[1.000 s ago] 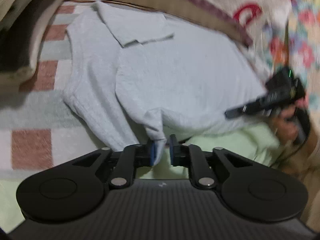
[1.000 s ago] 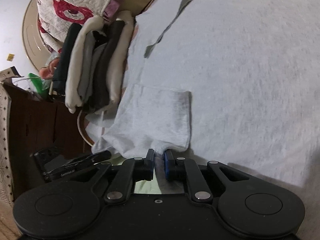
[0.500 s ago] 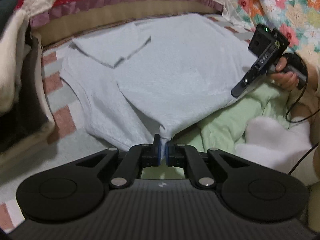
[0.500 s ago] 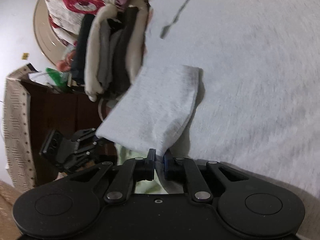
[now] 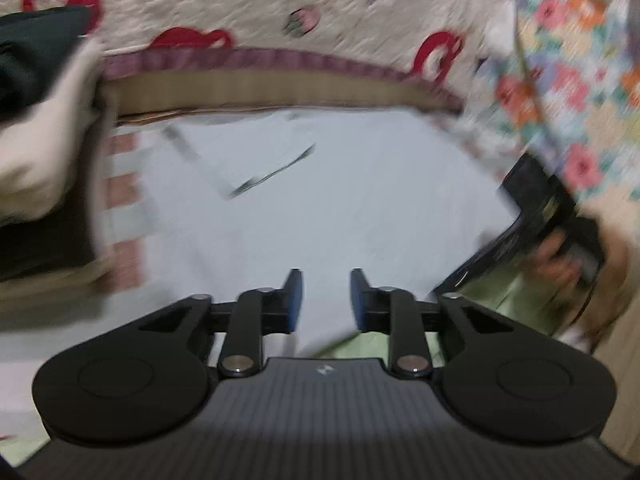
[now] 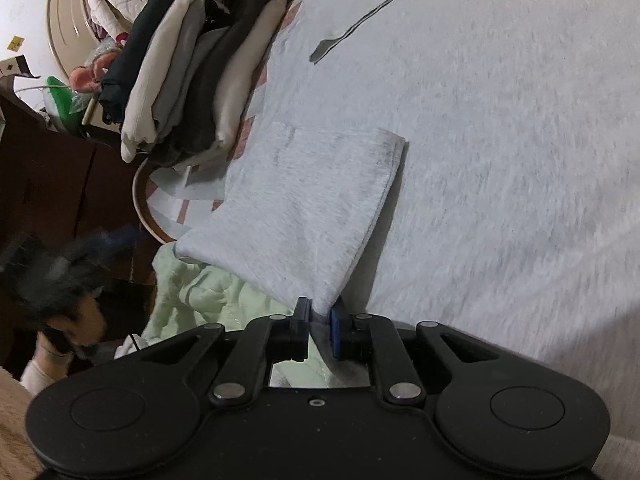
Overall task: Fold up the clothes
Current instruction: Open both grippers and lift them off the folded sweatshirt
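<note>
A: In the left view, our left gripper [image 5: 325, 294] has its jaws apart; they have just been opening, and nothing is pinched between the pads. The shirt [image 5: 340, 208] lies flat ahead of and below the jaws, spreading away from us toward the quilt [image 5: 280, 20].

B: So we hold no cloth on that side. Where is the right gripper [image 5: 532, 220] from there?

A: Off to the right of our jaws, at the shirt's right edge, blurred.

B: In the right view, our right gripper [image 6: 320, 330] is clamped on a corner of the shirt [image 6: 500, 140]. The folded flap [image 6: 316, 200] rises straight ahead from the pads, and its long side runs up and away from the jaws.

A: And the body of the shirt?

B: To the right of the jaws and ahead, flat. The stack [image 6: 188, 76] stands up and to the left, beside the shirt. The left gripper [image 6: 68, 264] is far left of our jaws, a blur.

A: Then we judge the right hand nearer the work: the flap has to travel rightward over the body.
</note>
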{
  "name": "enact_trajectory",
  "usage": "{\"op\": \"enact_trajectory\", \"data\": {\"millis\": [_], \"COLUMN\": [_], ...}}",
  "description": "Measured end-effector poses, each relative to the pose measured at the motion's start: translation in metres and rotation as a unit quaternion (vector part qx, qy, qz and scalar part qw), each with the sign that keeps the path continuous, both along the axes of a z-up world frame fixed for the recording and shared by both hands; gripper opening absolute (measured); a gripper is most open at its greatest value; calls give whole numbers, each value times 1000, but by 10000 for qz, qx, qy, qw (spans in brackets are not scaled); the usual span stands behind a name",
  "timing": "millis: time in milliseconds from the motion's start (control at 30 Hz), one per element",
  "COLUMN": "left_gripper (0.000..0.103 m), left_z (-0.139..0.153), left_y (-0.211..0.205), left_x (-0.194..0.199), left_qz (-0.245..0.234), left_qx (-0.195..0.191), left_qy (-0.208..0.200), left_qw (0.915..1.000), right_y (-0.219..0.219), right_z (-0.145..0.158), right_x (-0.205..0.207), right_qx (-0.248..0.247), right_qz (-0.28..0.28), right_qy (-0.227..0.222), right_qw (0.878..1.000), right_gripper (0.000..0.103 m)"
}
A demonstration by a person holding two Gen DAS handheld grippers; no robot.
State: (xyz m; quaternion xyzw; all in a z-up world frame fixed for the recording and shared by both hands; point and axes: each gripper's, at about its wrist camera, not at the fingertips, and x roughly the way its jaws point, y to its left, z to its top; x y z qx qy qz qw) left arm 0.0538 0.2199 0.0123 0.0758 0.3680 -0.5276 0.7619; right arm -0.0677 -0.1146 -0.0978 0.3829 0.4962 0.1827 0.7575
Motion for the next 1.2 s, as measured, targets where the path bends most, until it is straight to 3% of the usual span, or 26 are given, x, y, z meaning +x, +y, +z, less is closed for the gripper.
{"op": "enact_trajectory", "data": {"millis": [67,133,200,233,333,467,600,700,767,800,833,1000,1100,1200], "left_gripper": [29,29,29,29,29,29,29,29,29,29,29,29,29,35], "left_z": [-15,-44,-75,-87,-89,-96,-100,-97,-98,-98,-99,-98,-91,-80], "left_y": [-31,-55,-69,-67,-46,-30,-26,-26,-27,-27,-27,-29,-36,-48], "left_x": [-2,0,4,4,-1,-10,-16,-20,-19,-18,-18,-22,-21,-22], "left_qz": [-24,135,430,661,1142,1431,1659,1674,1662,1657,1650,1579,1494,1355], "left_qx": [149,671,1266,1358,923,663,506,496,484,478,472,546,725,901], "left_qy": [170,515,991,1234,1547,1568,1597,1569,1565,1563,1555,1382,1283,1053], "left_qw": [9997,9963,9860,9808,9770,9749,9718,9721,9724,9725,9728,9762,9777,9810], "right_y": [-1,-2,-2,-2,-4,4,23,42,46,44,43,8,-11,-47], "right_z": [-1,-2,0,2,15,44,64,49,30,23,17,16,21,38], "right_x": [1,1,-2,-4,-14,-17,2,41,61,66,71,63,41,4], "right_qx": [18,45,-31,-109,-527,-1343,-2114,-2527,-2741,-2868,-2995,-2679,-2765,-2505], "right_qz": [-23,-53,-64,-60,-110,-196,-82,273,424,409,394,-121,-558,-1000], "right_qy": [20,40,48,43,0,-515,-1197,-1254,-1024,-920,-816,-645,-521,-489], "right_qw": [10000,10000,10000,9999,9985,9894,9700,9590,9553,9527,9498,9612,9580,9617], "right_gripper": [15,15,14,15,16,23,24,29,30,28,16,13,40,44]}}
